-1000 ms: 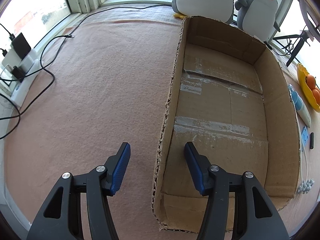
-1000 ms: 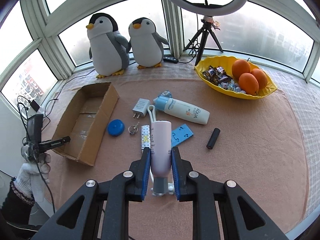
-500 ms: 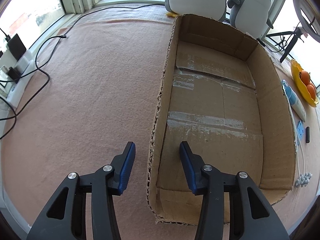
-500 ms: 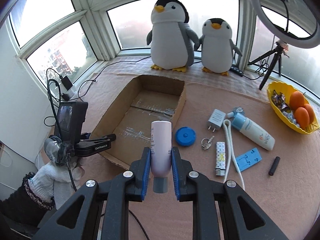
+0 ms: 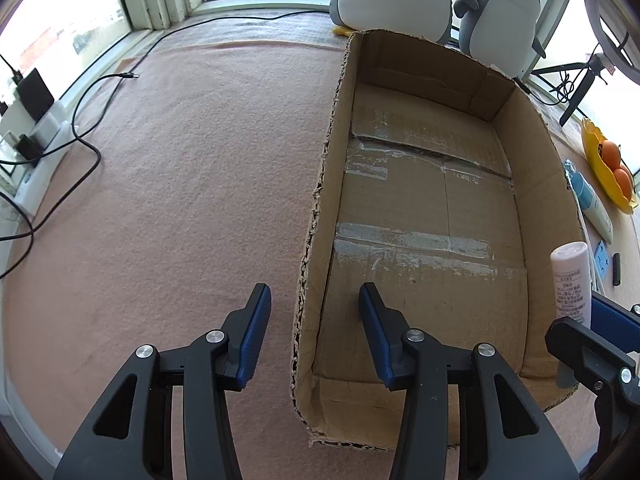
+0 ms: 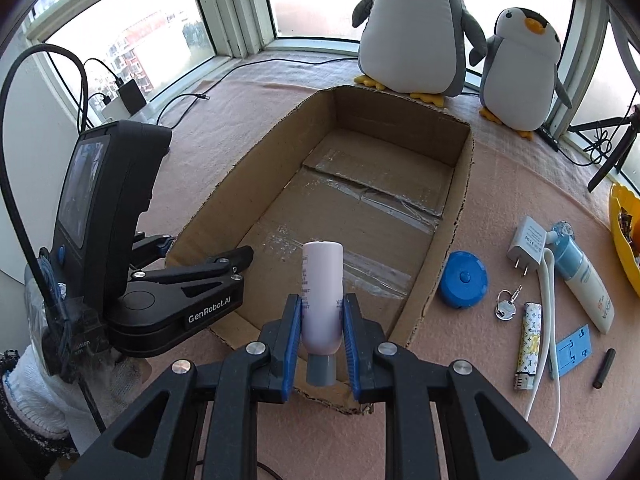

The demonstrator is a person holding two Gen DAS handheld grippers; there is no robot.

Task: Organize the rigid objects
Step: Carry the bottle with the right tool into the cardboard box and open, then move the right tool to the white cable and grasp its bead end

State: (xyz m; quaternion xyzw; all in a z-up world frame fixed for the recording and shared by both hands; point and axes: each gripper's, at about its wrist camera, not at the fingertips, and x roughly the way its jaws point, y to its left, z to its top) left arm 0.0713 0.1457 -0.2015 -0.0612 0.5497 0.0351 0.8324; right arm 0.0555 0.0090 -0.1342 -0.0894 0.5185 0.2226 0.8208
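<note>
A: Right claw [image 6: 322, 300]?

B: Clamped on the bottle [image 6: 322, 264], a pad on each side of its lower body. Pale pink, grey cap.

A: Which way does it point?

B: Long axis runs along the fingers. The cap end sits back between the pads, toward the claw's base. The flat bottom sticks out ahead, past the fingertips, and tilts downward with the claw.

A: Where is that?

B: Over the near end of the box [image 6: 460, 216], just inside its near wall. The box floor lies ahead of and below the bottle. The bottle is off the bench [image 6: 500, 184].

A: Left claw [image 5: 314, 290]?

B: Fingers apart, straddling the box's left wall near the near corner. One finger is outside and one inside. I see no pad touching the cardboard.

A: Anything to the right of the right claw?

B: A blue disc [image 6: 464, 280] is just outside the box wall. Keys [image 6: 506, 306] and a lighter [image 6: 528, 344] lie further right, with a tube [image 6: 586, 280] beyond. All are flat on the bench.

A: Does the left view confirm?

B: Yes, the bottle [image 5: 570, 280] shows at the right wall, bottom end up in the picture.
</note>
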